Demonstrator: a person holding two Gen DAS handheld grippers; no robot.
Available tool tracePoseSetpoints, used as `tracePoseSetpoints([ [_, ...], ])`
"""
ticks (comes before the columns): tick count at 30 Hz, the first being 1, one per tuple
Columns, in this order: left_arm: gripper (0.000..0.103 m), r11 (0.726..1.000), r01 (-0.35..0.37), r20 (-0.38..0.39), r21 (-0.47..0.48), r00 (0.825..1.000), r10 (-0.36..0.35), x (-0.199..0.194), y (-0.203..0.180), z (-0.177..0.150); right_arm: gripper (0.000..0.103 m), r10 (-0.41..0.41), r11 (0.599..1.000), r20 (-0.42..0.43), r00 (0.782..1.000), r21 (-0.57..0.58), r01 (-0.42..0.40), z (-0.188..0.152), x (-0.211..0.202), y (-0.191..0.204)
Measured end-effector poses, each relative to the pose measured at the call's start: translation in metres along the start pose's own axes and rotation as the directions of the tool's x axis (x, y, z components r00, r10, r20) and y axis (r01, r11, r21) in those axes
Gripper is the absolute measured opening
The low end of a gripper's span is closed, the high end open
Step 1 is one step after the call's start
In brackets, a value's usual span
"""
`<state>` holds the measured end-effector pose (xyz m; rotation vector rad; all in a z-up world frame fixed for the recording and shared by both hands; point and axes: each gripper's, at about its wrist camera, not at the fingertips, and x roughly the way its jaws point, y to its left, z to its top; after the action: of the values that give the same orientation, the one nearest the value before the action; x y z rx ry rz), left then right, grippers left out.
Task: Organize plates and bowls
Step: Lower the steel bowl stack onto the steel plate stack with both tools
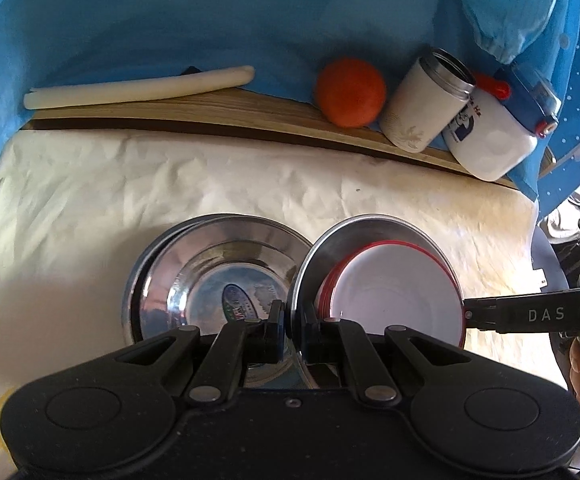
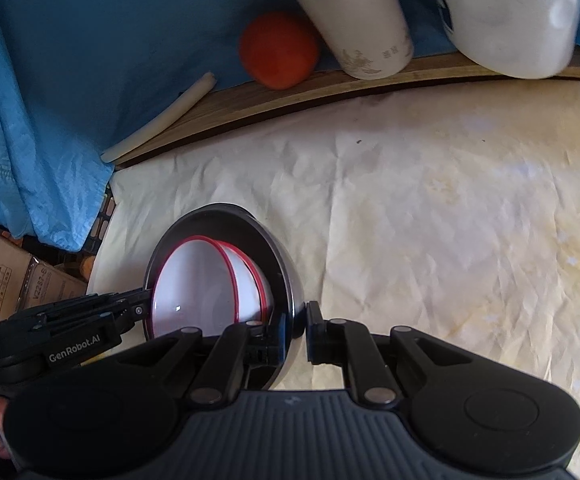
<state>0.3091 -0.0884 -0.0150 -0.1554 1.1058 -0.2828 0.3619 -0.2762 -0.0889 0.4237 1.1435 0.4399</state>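
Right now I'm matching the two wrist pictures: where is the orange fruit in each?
Left wrist: orange fruit sits upper middle, on the wooden ledge left of the white tumbler.
Right wrist: orange fruit sits upper left of centre, again left of the tumbler.
Shared landmark: the white tumbler.

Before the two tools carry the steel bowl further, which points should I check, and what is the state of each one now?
1. Left tool shut on steel bowl rim: ok.
2. Right tool shut on the opposite rim: ok.
3. Red-rimmed white bowls seated inside: ok, though tilted.
4. Steel plates beside it, apart from the bowl: cannot tell.
5. Orange, white tumbler and jar stand far behind: ok.
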Motion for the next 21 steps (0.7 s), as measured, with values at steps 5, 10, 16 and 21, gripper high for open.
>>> tracePoseSetpoints([
  [5, 0.006, 1.0, -0.018, 0.012, -0.007, 1.0, 0.018, -0.004, 0.007, 0.005, 0.01, 0.006, 1.0, -0.003, 1.0, -0.023, -0.006, 0.009, 0.005, 0.01],
  [10, 0.006, 0.999, -0.039, 0.02, -0.021, 0.999, 0.04, -0.006, 0.017, 0.012, 0.01, 0.013, 0.999, -0.012, 1.0, -0.047, -0.014, 0.018, 0.014, 0.021],
  [16, 0.006, 0.997, -0.067, 0.021, -0.05, 0.997, 0.068, -0.009, 0.032, 0.011, 0.01, 0.024, 0.996, -0.04, 0.999, -0.079, -0.027, 0.022, 0.028, 0.034],
  [21, 0.006, 0.993, -0.084, 0.007, -0.079, 0.996, 0.085, -0.008, 0.047, 0.004, 0.01, 0.029, 0.994, -0.076, 0.997, -0.103, -0.037, 0.023, 0.042, 0.045],
])
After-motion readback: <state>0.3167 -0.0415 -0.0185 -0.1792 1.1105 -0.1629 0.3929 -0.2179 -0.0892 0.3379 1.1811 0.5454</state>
